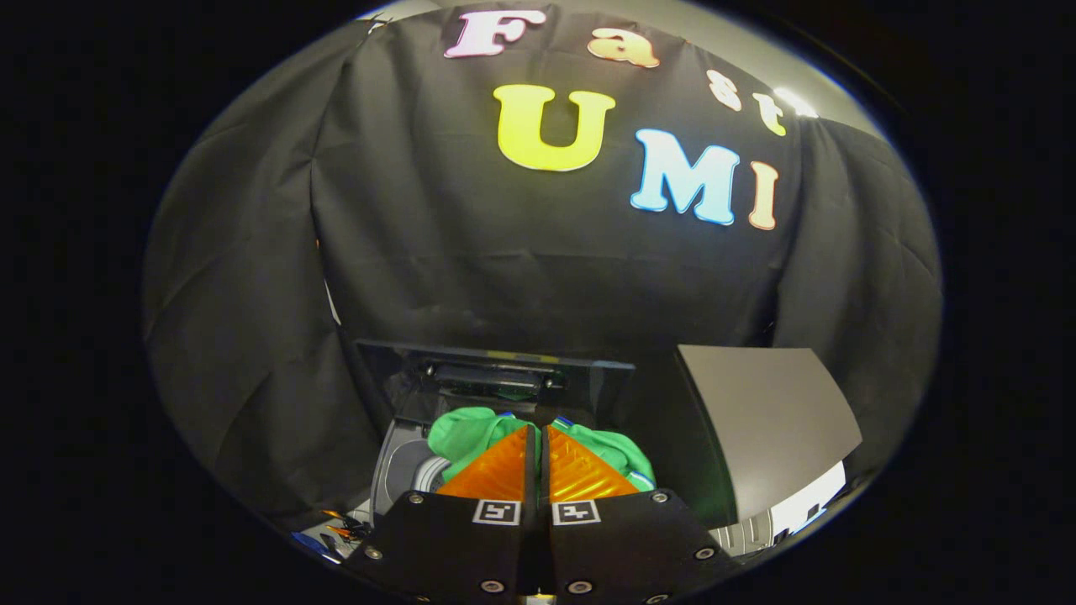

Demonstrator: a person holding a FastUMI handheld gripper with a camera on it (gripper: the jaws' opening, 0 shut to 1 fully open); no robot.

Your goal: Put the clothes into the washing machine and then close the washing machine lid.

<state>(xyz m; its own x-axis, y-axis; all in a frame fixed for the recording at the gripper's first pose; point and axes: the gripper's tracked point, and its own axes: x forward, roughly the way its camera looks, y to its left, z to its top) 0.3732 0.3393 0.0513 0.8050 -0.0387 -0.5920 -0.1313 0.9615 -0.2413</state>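
Above the open washing machine (403, 458) I am carrying the bunched green cloth garment (471, 433), gripper (539, 437) pinched narrow on it; I am aiming to release it deep inside the drum, clear of the raised dark lid (496, 378).

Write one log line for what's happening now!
gripper: shut on green cloth | place: above washer opening | lid: up

No readable text, brand or number stands on anything here. The only signs are two small square black-and-white coded markers (535, 512), one on each of the fingers (504, 470) just behind the ridged pads; their blocky patterns spell no letters or digits.
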